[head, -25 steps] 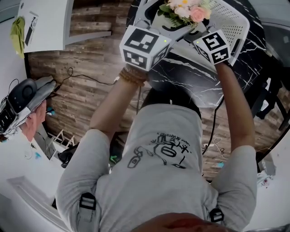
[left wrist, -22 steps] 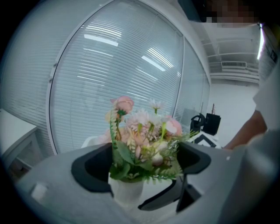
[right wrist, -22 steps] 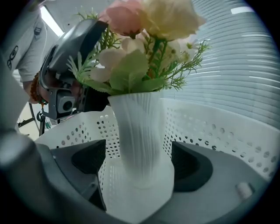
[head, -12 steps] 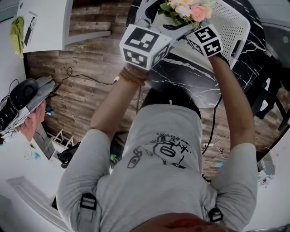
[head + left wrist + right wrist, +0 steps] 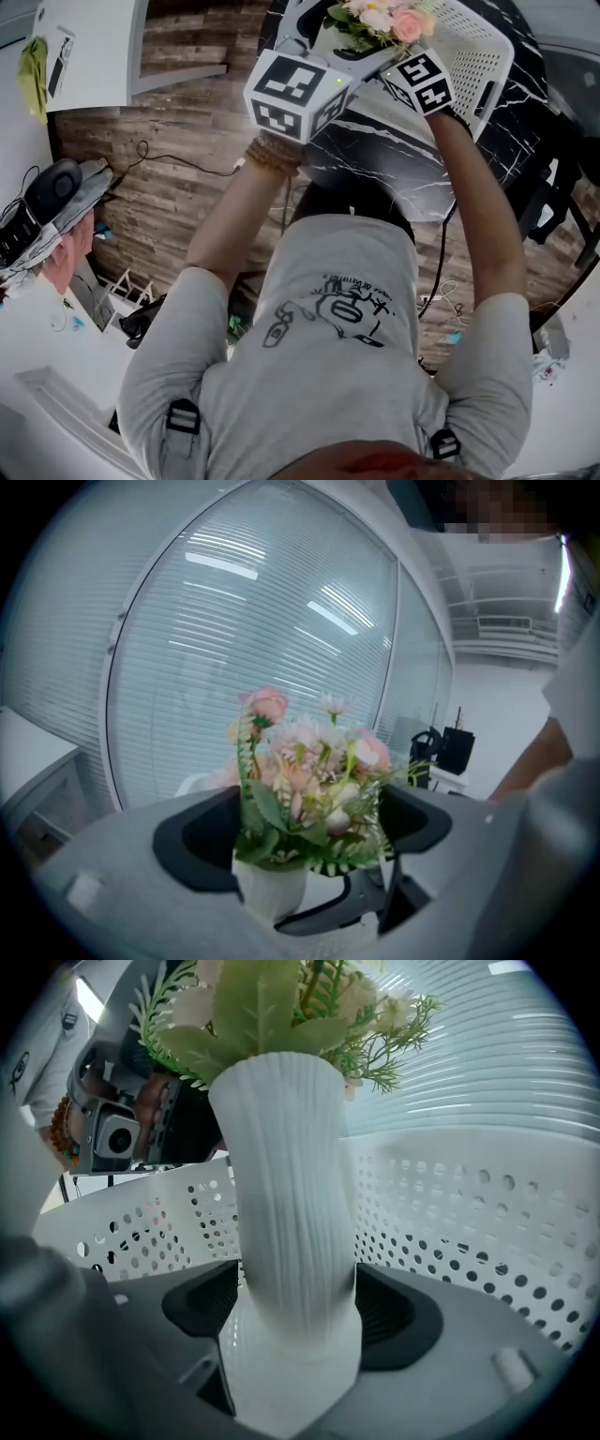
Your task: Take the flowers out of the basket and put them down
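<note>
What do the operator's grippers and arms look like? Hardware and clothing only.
Left gripper and right gripper: light grey bodies, black pads, each topped by a white cube with black square markers. Short grey T-shirt sleeves; beaded bracelet on the left wrist.

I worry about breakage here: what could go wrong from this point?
The right gripper has just been closing its jaws low on the ribbed vase, with tall flowers above, so it could tilt or slip when lifted. The basket wall stands close behind, so foliage or vase could catch on it.
</note>
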Motion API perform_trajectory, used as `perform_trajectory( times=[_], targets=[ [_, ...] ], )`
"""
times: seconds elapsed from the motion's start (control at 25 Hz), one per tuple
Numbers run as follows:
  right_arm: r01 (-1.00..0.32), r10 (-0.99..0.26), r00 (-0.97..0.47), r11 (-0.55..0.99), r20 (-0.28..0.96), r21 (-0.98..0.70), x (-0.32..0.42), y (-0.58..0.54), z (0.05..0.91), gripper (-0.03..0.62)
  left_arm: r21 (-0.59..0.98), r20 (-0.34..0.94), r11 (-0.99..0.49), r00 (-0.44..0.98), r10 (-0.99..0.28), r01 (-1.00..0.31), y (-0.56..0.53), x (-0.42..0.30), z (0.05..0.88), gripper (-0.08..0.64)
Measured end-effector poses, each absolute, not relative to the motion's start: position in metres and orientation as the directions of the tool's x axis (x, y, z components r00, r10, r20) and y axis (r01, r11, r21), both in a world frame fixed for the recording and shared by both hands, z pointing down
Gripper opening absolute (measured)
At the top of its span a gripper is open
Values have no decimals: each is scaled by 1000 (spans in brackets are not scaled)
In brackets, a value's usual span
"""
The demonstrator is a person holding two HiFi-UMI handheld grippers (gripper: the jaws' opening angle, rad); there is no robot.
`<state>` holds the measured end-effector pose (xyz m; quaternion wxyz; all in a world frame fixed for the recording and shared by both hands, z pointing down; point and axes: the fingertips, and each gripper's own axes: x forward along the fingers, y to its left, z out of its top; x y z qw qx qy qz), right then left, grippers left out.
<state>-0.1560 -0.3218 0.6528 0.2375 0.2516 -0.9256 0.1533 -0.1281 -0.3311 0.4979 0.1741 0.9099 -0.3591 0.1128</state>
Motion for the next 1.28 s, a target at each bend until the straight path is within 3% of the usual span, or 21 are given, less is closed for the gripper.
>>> perform_trajectory(
  times=[0.16, 1.28],
  targets=[
    [-538, -397, -762, 828, 511, -158, -156, -322, 653, 374, 238, 332, -680, 716, -615, -694, -331, -129, 499, 460],
    [-557, -461, -772, 822, 438, -116, -154, -325, 589, 362, 165, 251, -718, 733, -632, -676, -324, -125, 435, 459]
  ],
)
